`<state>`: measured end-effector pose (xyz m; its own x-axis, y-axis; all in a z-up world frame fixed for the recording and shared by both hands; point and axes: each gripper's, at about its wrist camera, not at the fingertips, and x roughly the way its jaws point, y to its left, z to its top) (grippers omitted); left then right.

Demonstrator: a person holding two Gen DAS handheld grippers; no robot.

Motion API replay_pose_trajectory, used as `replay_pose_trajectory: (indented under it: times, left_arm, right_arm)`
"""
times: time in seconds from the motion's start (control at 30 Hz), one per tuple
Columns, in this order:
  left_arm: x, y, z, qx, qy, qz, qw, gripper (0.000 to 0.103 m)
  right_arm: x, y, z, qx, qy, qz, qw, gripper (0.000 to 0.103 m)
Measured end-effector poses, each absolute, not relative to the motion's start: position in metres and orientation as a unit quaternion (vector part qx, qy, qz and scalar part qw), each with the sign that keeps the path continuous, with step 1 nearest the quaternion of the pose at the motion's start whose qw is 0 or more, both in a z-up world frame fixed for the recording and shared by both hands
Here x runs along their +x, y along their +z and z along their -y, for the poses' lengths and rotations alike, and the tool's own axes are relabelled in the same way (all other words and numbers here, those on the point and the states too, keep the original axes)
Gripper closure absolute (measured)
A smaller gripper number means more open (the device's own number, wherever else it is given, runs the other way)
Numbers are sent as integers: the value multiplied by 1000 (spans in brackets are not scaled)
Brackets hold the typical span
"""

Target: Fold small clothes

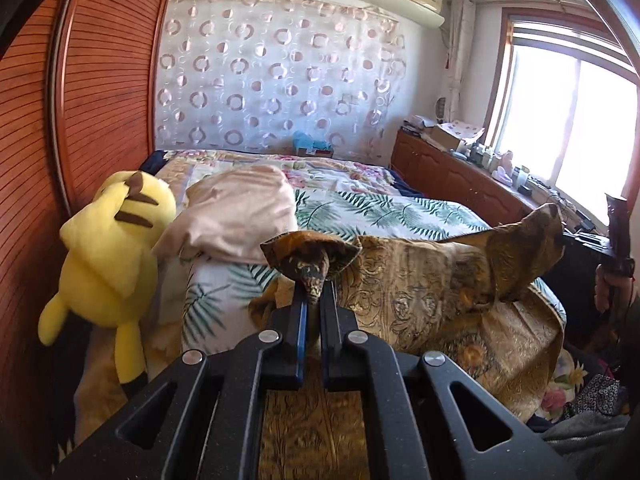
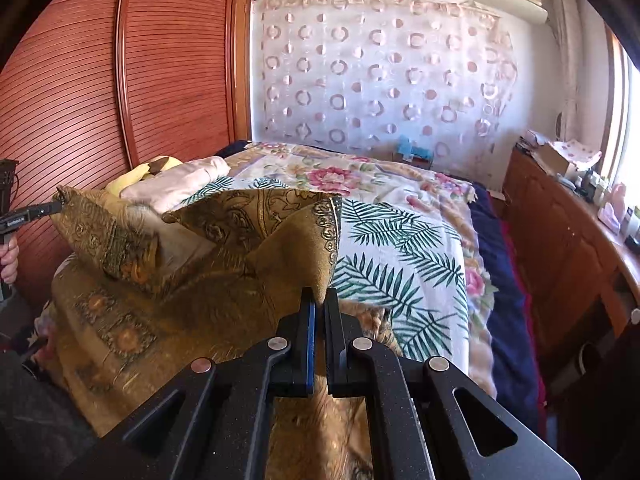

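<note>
Cloth (image 1: 420, 280), brown-gold and patterned, is spread over the near end of the bed (image 1: 400, 208), on top of a palm-leaf bedspread (image 2: 400, 240). Two of its corners are lifted clear of the bed. One corner is pinched in the left gripper (image 1: 314, 284), whose jaws are clenched on a small bunch of fabric. The other corner is pinched in the right gripper (image 2: 320, 300), its jaws likewise clamped on the cloth.

From the left wrist view the right gripper (image 1: 560, 236) is seen at the far right, holding its raised corner, with the hand (image 1: 612, 284) behind it. From the right wrist view the left gripper (image 2: 56, 204) is seen at the left edge, held by a hand (image 2: 10, 260), the cloth sagging between the two lifted corners.

A yellow plush toy (image 1: 116, 248) lies along the left edge of the bed, against a slatted wooden wardrobe (image 1: 100, 100). A pale pink pillow (image 1: 236, 216) rests just beside the toy, beyond the cloth. A floral cover (image 2: 340, 172) is laid over the far half of the bed. A curtain with ring pattern (image 1: 280, 72) is hung behind the bed, and a cluttered wooden cabinet (image 1: 460, 172) stands by the window (image 1: 568, 120).
</note>
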<state>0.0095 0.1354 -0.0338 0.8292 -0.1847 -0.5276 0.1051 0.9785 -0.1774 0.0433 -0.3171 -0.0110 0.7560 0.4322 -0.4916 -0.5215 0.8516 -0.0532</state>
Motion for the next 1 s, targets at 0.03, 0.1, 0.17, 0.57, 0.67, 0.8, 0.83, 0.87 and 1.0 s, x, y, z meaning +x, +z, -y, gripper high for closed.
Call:
replay_pose_trajectory:
  times: [0.03, 0.1, 0.17, 0.57, 0.67, 0.8, 0.83, 0.87, 1.0]
  left_arm:
    - [6, -38, -135, -77, -74, -284, 953, 97]
    - [-3, -43, -134, -84, -76, -284, 952, 97]
    - [-12, -48, -135, -89, -75, -288, 950, 97]
    - [-33, -83, -135, -88, -67, -331, 937, 97]
    - [-32, -96, -134, -81, -62, -347, 932, 97]
    - [-35, -101, -133, -76, -64, -351, 931, 97]
    - [-36, -101, -133, -75, -65, -350, 931, 96]
    - [-37, -100, -134, -73, -65, -349, 932, 94]
    - [-40, -90, -136, -64, -64, -336, 937, 81]
  right_arm:
    - [40, -11, 321, -92, 256, -239, 932, 100]
    - [37, -10, 327, -83, 256, -243, 932, 100]
    - [38, -8, 327, -74, 256, -248, 931, 100]
    - [-3, -21, 345, -45, 256, -284, 923, 100]
    - [1, -28, 341, -46, 252, -306, 917, 100]
    - [11, -32, 338, -47, 242, -324, 913, 99]
    - [13, -31, 339, -45, 241, -327, 913, 100]
    - [14, -29, 337, -44, 240, -327, 913, 100]
    - [11, -22, 335, -46, 240, -322, 915, 100]
